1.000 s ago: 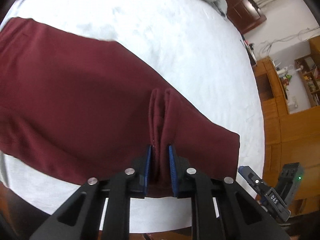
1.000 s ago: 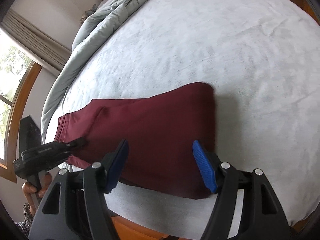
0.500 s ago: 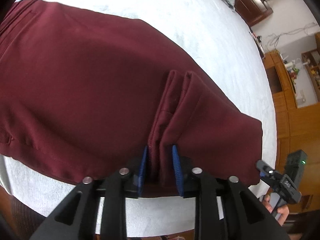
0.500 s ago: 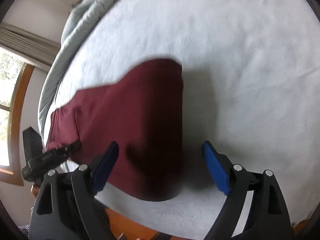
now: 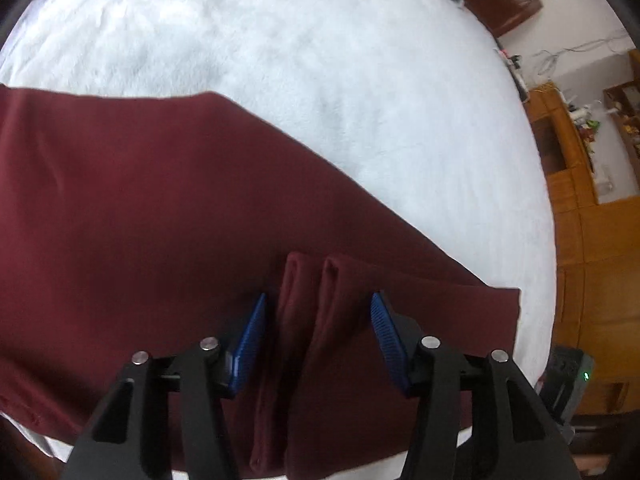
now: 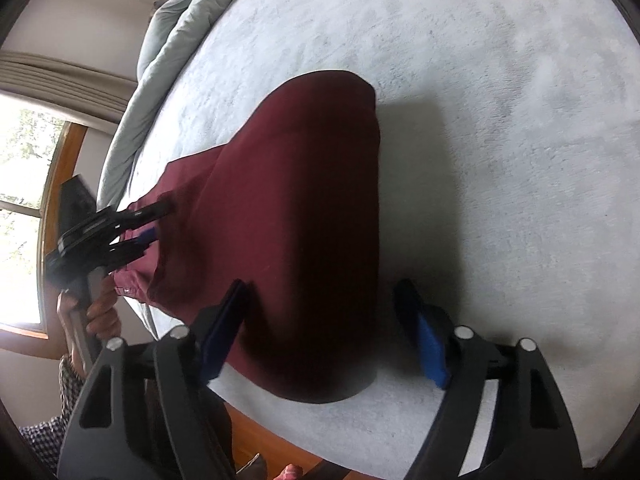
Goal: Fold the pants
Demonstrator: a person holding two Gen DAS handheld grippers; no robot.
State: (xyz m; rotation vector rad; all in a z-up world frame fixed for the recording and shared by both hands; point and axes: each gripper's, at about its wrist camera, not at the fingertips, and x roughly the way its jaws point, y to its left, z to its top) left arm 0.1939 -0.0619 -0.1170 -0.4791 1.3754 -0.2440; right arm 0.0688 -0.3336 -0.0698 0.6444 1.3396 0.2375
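Lying flat near the front edge of the white bed [image 5: 320, 60], the maroon pants [image 5: 160, 208] keep two pinched ridges between the pads of the left claw [image 5: 318, 336], whose jaws have just been opening and no longer press the cloth. The right claw [image 6: 324, 336] stands wide open over the pants' folded end, gripping nothing, its jaws just narrowed.

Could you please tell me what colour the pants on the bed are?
The pants are a plain dark maroon, seen best in the left wrist view.
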